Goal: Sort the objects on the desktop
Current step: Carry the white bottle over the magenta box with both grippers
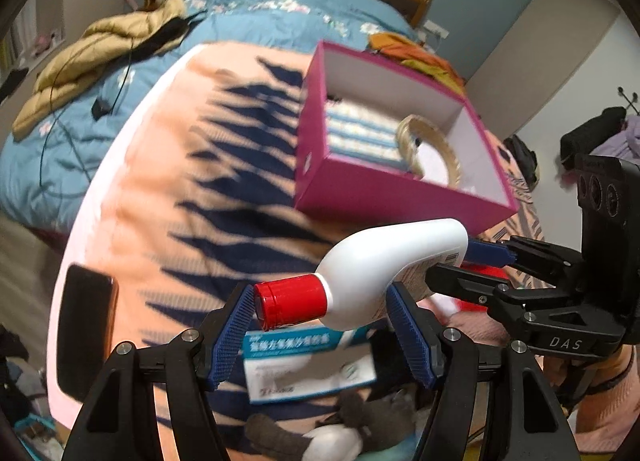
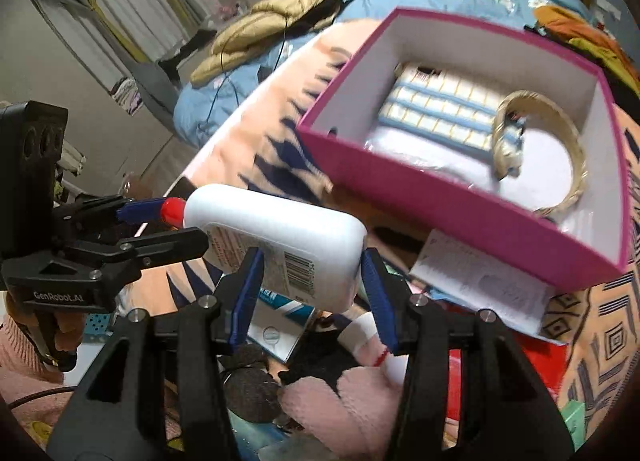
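A white bottle (image 1: pixel 372 261) with a red cap (image 1: pixel 290 301) hangs in the air between both grippers, just in front of the pink box (image 1: pixel 380 197). My left gripper (image 1: pixel 320 313) is shut across its cap and shoulder. My right gripper (image 2: pixel 311 273) is shut on the bottle's (image 2: pixel 280 237) base, blue pads on both sides. Each gripper shows in the other's view: the right gripper (image 1: pixel 452 261) and the left gripper (image 2: pixel 184 225). The open pink box (image 2: pixel 440 197) holds a blue-and-white striped pack (image 2: pixel 440 113) and a cream hair hoop (image 2: pixel 576 177).
The table wears a peach cloth with navy marks (image 1: pixel 160 181). A dark phone (image 1: pixel 86 325) lies at its left edge. Under the grippers lie a blue-white medicine box (image 1: pixel 296 365), a printed leaflet (image 2: pixel 480 285), a pink plush (image 2: pixel 340 405) and other clutter. A bed with a blue quilt (image 1: pixel 240 9) stands behind.
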Available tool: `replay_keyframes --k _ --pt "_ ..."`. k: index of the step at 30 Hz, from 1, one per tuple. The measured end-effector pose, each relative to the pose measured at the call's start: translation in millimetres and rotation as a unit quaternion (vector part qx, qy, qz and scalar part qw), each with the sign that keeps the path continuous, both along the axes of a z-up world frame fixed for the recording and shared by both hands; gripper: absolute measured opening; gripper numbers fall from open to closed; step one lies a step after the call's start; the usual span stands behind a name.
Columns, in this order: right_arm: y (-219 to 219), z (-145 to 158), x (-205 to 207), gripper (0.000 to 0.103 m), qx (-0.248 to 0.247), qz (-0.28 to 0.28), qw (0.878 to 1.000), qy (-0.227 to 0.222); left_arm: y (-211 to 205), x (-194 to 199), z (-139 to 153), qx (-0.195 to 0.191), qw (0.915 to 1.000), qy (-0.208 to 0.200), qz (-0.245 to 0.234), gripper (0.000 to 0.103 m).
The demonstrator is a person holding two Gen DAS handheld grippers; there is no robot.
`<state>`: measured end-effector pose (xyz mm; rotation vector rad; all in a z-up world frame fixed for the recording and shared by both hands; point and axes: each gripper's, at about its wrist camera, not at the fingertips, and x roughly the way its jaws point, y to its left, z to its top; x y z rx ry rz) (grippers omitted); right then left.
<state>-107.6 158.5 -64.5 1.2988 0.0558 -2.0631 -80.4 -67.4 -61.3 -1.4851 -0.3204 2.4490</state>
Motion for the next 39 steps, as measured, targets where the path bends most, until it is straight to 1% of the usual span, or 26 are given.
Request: replay_keyframes --k 7,20,31,39 --pt "23.5 23.9 -3.2 0.053 -0.004 -0.023 0.999 0.032 21.6 -10.6 20.7 0.006 0.9995 0.027 -0.018 0.07" --pt "59.7 49.8 -18.9 0.053 -0.019 -0.063 0.996 0.061 58.7 -37.3 48.3 -0.005 0.996 0.071 -0.053 0.07" --pt "70.3 55.5 -41.8 0.053 -0.02 -0.076 0.995 0.069 73.3 -63.2 55.2 -0.011 0.9947 0.083 -0.06 0.07" --pt "71.7 52.2 -58.9 0.053 -0.017 -0.08 0.994 0.067 76.6 -81.2 51.2 -0.011 0.9952 0.08 -0.056 0.07"
